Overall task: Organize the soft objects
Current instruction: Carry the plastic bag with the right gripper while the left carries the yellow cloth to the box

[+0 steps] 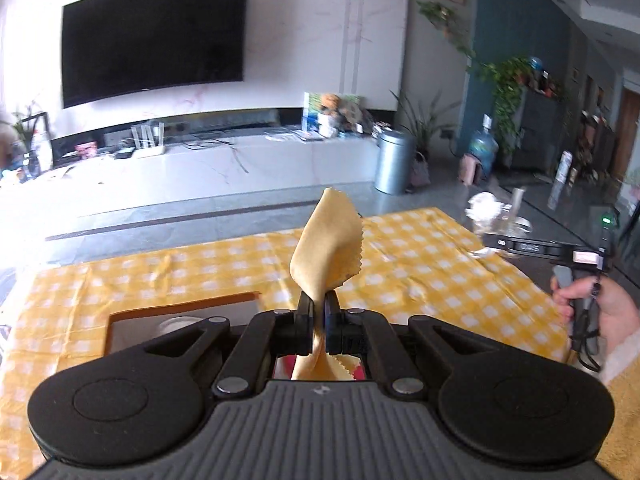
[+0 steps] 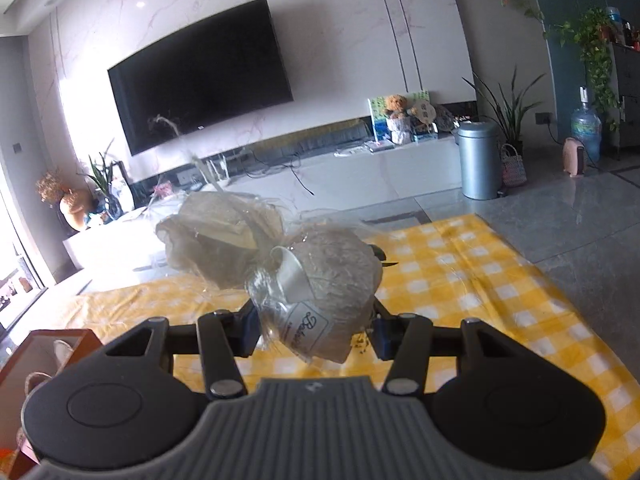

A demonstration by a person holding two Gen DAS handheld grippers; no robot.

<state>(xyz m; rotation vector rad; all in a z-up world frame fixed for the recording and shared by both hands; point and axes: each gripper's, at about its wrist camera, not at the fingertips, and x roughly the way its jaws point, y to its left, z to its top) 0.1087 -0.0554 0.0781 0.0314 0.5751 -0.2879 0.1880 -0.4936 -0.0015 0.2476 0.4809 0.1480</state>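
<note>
My left gripper (image 1: 318, 304) is shut on a small yellow cloth (image 1: 326, 246) with zigzag-cut edges. The cloth stands up in a fold above the jaws and hangs down behind them, lifted over the yellow checked tablecloth (image 1: 420, 264). In the right wrist view my right gripper (image 2: 316, 308) is shut on a pale bundle wrapped in clear film (image 2: 320, 280), tied with a white ribbon and tag, its crinkled top (image 2: 216, 236) sticking out to the left. The bundle is held above the checked tablecloth (image 2: 480, 280). A hand (image 1: 600, 308) holds the right gripper's handle at the right edge of the left wrist view.
A brown-rimmed box (image 1: 180, 320) sits on the table below my left gripper; its corner (image 2: 52, 344) shows at lower left in the right wrist view. Beyond the table lie a grey floor, a TV (image 1: 152, 40) on the wall, a white console (image 1: 224, 160) and a metal bin (image 1: 394, 162).
</note>
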